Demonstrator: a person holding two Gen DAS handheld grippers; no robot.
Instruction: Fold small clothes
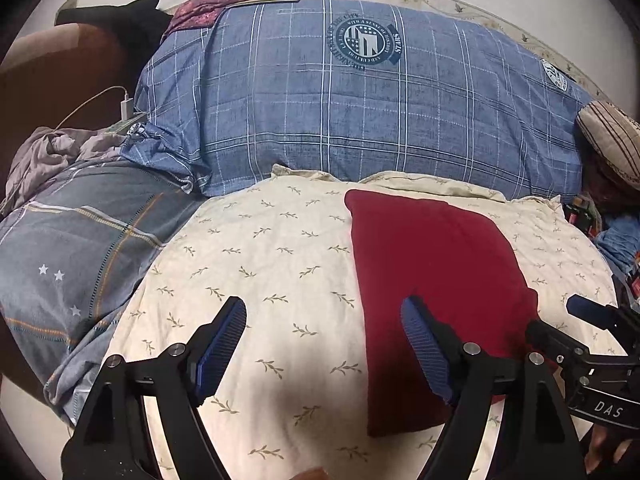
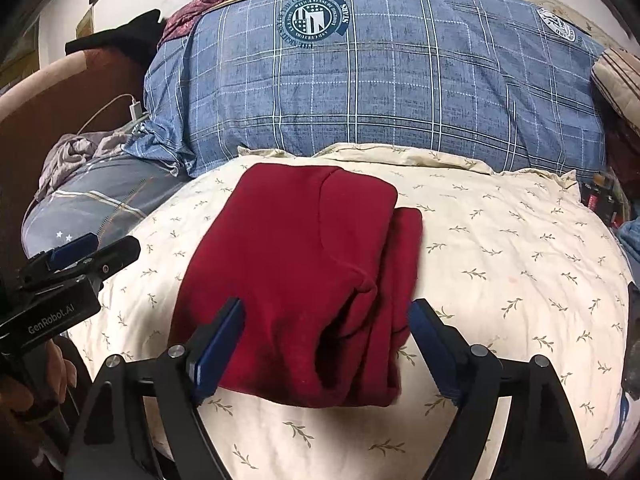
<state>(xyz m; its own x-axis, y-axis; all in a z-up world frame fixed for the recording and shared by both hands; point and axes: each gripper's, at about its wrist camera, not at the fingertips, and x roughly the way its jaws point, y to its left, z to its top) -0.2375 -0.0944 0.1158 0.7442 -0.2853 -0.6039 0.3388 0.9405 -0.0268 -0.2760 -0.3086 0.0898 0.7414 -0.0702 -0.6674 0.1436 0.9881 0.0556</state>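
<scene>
Both hand-held grippers are spread wide, nothing gripped: left hand-held gripper (image 1: 324, 312), right hand-held gripper (image 2: 326, 312). The folded red garment (image 2: 296, 272) is laid mid-frame on the cream pillow (image 2: 500, 260), long axis running bottom to top.

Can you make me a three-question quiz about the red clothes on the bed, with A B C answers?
1. Where does the red garment lie?
A. on the cream leaf-print cover
B. on the blue plaid quilt
C. on the floor

2. What colour are the pads on the gripper fingers?
A. yellow
B. blue
C. white

3. How is the red garment now?
A. spread out flat
B. hanging up
C. folded into a bundle

Answers: 1 A, cream leafy cloth shows all round it. 2 B, both views show blue ribbed pads. 3 C, layered edges show at its right side, and the left gripper and right gripper stand open, not pinching it.
</scene>
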